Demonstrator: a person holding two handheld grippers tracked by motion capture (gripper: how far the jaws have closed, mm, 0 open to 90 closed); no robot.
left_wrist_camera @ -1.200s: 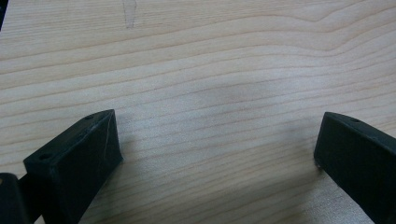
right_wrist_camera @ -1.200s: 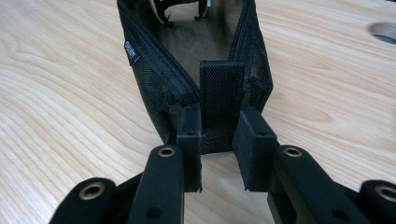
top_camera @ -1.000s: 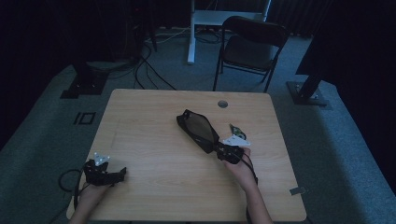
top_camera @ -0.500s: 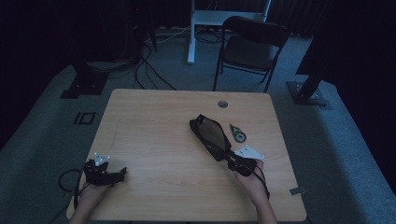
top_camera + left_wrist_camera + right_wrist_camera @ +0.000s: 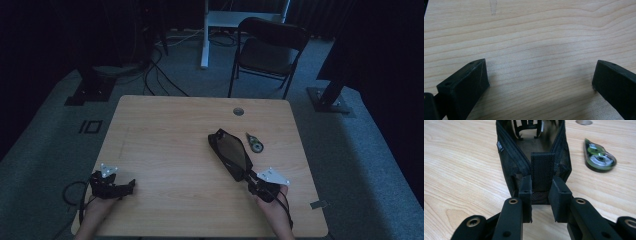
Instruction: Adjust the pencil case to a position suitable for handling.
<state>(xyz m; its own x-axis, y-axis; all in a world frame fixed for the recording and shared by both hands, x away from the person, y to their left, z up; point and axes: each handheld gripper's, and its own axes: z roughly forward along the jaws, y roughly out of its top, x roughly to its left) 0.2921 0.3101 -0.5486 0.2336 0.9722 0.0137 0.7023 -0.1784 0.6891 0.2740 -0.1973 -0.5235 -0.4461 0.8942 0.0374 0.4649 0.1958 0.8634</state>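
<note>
my left tongs (image 5: 131,186) sit wide open and empty on the table (image 5: 165,130), while my right tongs (image 5: 539,195), clamped on the black mesh pouch's (image 5: 534,152) end tab, just dragged it closer to me, leaving the tape dispenser (image 5: 599,156) off to their right, so guessing I'm repositioning it

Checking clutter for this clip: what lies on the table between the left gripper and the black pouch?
Nothing: bare wood separates the left gripper from the black pouch in the high view.

a dim room with grey carpet (image 5: 45,150). a light wooden table (image 5: 170,135) sits centre. a dark folding chair (image 5: 267,47) stands at one o'clock, cables (image 5: 155,75) trail at eleven o'clock.
</note>
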